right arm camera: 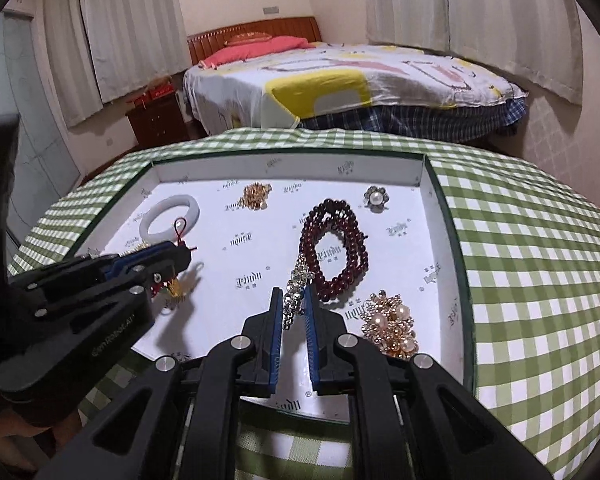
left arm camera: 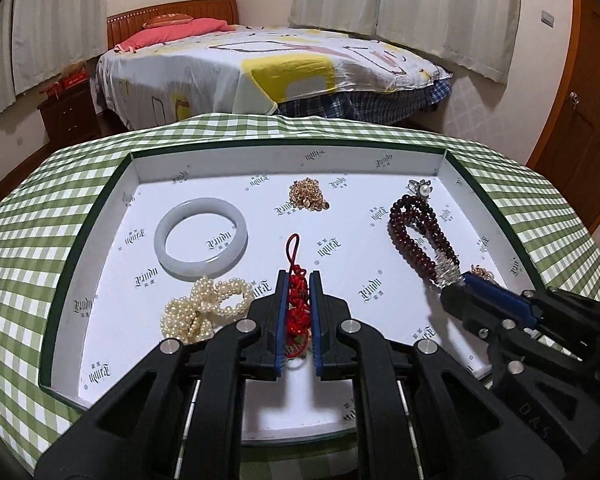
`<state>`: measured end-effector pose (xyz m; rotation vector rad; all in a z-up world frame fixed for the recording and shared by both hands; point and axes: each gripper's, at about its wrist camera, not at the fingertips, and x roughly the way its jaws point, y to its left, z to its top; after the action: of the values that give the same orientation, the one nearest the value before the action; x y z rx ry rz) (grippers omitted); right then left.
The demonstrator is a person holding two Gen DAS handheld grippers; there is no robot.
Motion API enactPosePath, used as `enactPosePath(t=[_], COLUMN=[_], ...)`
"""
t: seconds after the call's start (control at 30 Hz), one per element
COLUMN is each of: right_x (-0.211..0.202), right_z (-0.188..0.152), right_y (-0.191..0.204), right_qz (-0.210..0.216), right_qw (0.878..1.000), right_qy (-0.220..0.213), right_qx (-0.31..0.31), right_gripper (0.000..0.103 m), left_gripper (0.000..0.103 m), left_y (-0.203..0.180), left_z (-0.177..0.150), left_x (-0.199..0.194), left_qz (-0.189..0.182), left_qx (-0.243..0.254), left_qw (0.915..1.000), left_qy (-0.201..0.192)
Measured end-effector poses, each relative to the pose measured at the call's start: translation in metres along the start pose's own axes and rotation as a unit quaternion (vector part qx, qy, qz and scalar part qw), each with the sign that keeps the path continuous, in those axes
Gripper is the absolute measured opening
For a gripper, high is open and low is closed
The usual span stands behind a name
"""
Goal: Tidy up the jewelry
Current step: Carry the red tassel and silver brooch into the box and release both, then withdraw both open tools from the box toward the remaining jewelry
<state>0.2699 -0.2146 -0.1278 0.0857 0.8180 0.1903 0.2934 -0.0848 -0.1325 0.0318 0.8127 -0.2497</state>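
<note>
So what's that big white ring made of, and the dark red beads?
The white ring looks like polished jade or glass: smooth, milky, slightly see-through and shiny. The dark red beads look like polished stone or glass, round and glossy, though the pictures can't settle which.

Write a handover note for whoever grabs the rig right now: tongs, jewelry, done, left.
Left tongs: shut on the red knot charm, near the front of the tray.
Right tongs: shut on the silver piece joined to the dark red bead string; the beads lie on the tray floor.
In the tray: white bangle and pearl strand on the left, gold chain pile at the back, pearl flower brooch back right, gold-and-pearl cluster front right.
Done: all the pieces are in the tray.
Left: place the charm and the beads, then release.
</note>
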Motion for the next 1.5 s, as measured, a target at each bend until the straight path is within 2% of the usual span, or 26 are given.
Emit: enactPosePath(t=[0.2, 0.3, 0.37, 0.43, 0.53, 0.63, 0.73, 0.83, 1.07, 1.27, 1.5], right_x=[0.007, 0.008, 0.009, 0.009, 0.008, 0.006, 0.004, 0.001, -0.007, -0.018, -0.042], right_z=[0.0, 0.0, 0.0, 0.0, -0.001, -0.002, -0.003, -0.002, -0.001, -0.001, -0.003], right_y=[0.0, -0.001, -0.001, -0.001, 0.0, 0.001, 0.002, 0.002, 0.003, 0.008, 0.007], right_qz=[-0.003, -0.004, -0.003, -0.003, -0.003, -0.005, -0.006, -0.007, -0.016, -0.027, -0.029], right_qw=[1.0, 1.0, 1.0, 1.0, 1.0, 1.0, 1.0, 1.0, 1.0, 0.999, 0.999], right_qy=[0.017, 0.019, 0.021, 0.022, 0.021, 0.018, 0.016, 0.012, -0.001, -0.017, -0.041], right_qx=[0.0, 0.003, 0.003, 0.003, 0.0, 0.0, -0.002, -0.002, -0.004, -0.015, -0.012], right_gripper=[0.012, 0.012, 0.012, 0.013, 0.015, 0.021, 0.022, 0.022, 0.035, 0.044, 0.045], left_gripper=[0.013, 0.024, 0.039, 0.047, 0.051, 0.057, 0.06, 0.07, 0.077, 0.08, 0.08], left_y=[-0.003, -0.002, 0.0, 0.002, 0.003, 0.002, 0.001, 0.004, 0.01, 0.013, 0.018], left_z=[0.002, 0.002, 0.001, 0.001, 0.0, -0.001, -0.001, 0.0, 0.002, 0.002, -0.001], left_x=[0.003, 0.006, 0.007, 0.006, 0.005, 0.003, -0.001, -0.004, -0.014, -0.028, -0.052], left_qz=[0.002, -0.001, -0.003, -0.003, -0.005, -0.004, 0.003, 0.011, 0.024, 0.03, 0.034], left_qx=[0.003, -0.001, -0.008, -0.013, -0.01, -0.008, -0.007, -0.013, -0.019, -0.017, -0.025], left_qw=[1.0, 0.9999, 0.9998, 0.9998, 0.9998, 0.9999, 0.9999, 0.9998, 0.9995, 0.9992, 0.9982], left_qy=[0.004, 0.015, 0.018, 0.016, 0.016, 0.014, 0.01, 0.007, -0.006, -0.022, -0.043])
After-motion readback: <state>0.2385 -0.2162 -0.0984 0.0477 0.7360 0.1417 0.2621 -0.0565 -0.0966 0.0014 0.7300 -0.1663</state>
